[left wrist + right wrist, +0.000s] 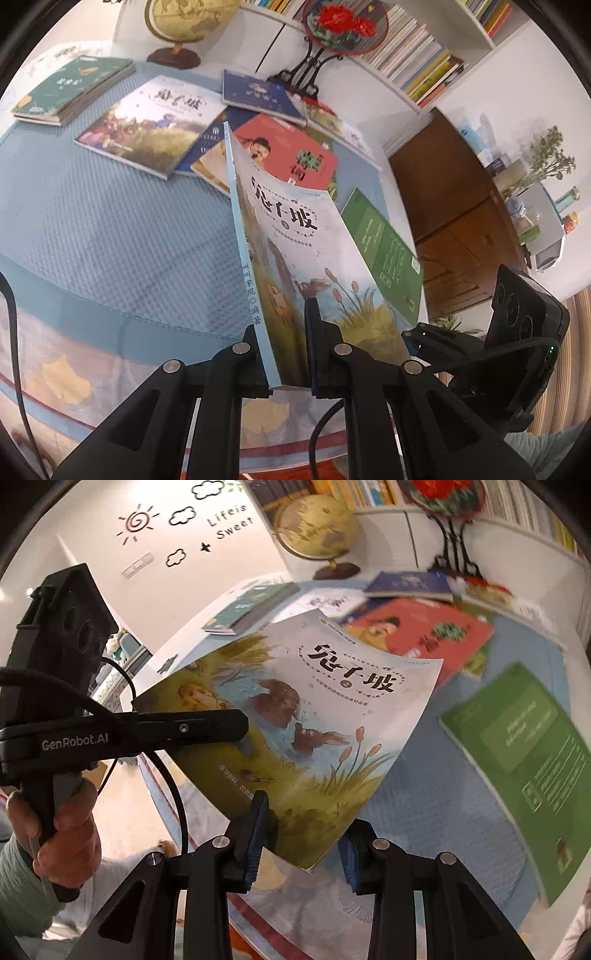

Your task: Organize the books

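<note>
The desk [110, 229] carries scattered books, a stack of books [70, 88] far left; the rabbit book [295, 236] hangs lifted above it, long axis running away from both tongs; the left tongs [286, 354] clamp its near spine edge; the right tongs [303, 834] pinch its near lower corner, equally near.
</note>
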{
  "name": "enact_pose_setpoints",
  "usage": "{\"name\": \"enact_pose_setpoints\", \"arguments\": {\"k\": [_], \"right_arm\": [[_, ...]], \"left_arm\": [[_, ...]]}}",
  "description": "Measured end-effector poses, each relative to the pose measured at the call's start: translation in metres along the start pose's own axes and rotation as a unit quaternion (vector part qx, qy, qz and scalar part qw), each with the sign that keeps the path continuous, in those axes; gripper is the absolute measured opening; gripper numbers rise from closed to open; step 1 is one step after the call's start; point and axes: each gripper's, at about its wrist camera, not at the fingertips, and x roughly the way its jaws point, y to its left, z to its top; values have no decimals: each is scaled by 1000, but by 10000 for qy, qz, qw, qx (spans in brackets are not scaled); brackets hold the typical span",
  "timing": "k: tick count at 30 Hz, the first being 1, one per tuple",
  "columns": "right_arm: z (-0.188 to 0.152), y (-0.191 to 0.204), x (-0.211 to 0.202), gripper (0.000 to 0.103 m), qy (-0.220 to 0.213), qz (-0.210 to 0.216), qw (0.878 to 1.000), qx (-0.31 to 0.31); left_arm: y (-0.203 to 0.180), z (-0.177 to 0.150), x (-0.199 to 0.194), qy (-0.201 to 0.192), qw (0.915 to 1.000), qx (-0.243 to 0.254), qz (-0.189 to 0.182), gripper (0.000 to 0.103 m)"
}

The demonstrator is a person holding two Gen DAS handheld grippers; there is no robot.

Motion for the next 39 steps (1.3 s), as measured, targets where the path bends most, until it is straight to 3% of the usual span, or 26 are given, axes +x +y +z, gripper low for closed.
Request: {"name": "enact_pose_setpoints", "arguments": {"k": [3,10,20,26,30,34,39], "right_arm": [[7,12,-2,34,-44,-100,9998,-180],[62,49,30,34,-123,-179,9996,-206],[195,115,137,35,-174,54,9986,-502],[268,147,222,35,-22,-174,9964,-825],[308,152,271,35,121,-305,9971,-691],[335,150,297,35,138,-374,9982,-450],[346,153,316,35,258,-414,9982,-340]], "left_arm": [[5,6,-9,-117,9999,91,11,8],[48,46,-28,-289,9995,73,-75,8],[173,147,-74,-596,9977,-3,312,8],[266,213,-63,-519,9969,-221,545,8],[316,248,-47,-340,9972,-405,537,8],[344,267,-39,-260,9974,-546,385,12],[364,280,-30,-83,9969,-580,527,21]]}}
